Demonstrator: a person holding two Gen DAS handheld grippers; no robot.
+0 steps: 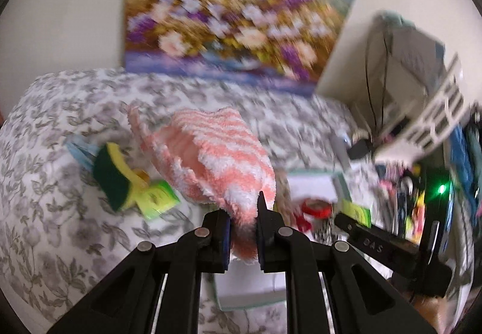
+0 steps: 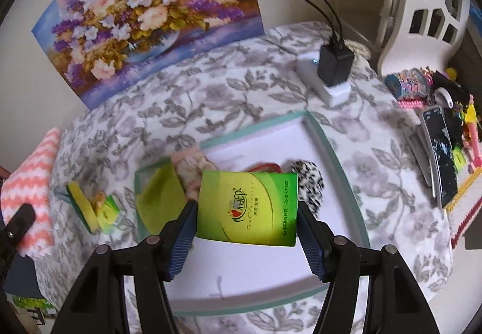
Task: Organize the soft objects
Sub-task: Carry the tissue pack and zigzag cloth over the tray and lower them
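In the left wrist view, the left gripper [image 1: 243, 224] is being seen clamped on the near end of a pink-and-white striped fluffy cloth [image 1: 211, 159]. The cloth is being pinched between the two fingers and is extending away from them, up and to the far left. Just left of the cloth, a yellow-and-green sponge [image 1: 113, 176] is lying on the floral tablecloth [image 1: 45, 198], touching a small green packet [image 1: 158, 198]. This view is blurred, so finer detail is not being resolved.

In the right wrist view, the right gripper [image 2: 245, 213] is being seen closed on a green tissue packet [image 2: 247, 207], which is being held flat between the two fingers, one finger on each side edge. The packet is being held over a white tray with a pale green rim [image 2: 337, 159]. Beyond the packet, inside the tray, a black-and-white speckled soft item [image 2: 307, 180] and a floral folded cloth [image 2: 191, 168] are lying. Farther right, a black charger [image 2: 334, 63] is plugged into a white power strip [image 2: 328, 90]. A flower painting [image 2: 144, 11] is leaning against the far wall.
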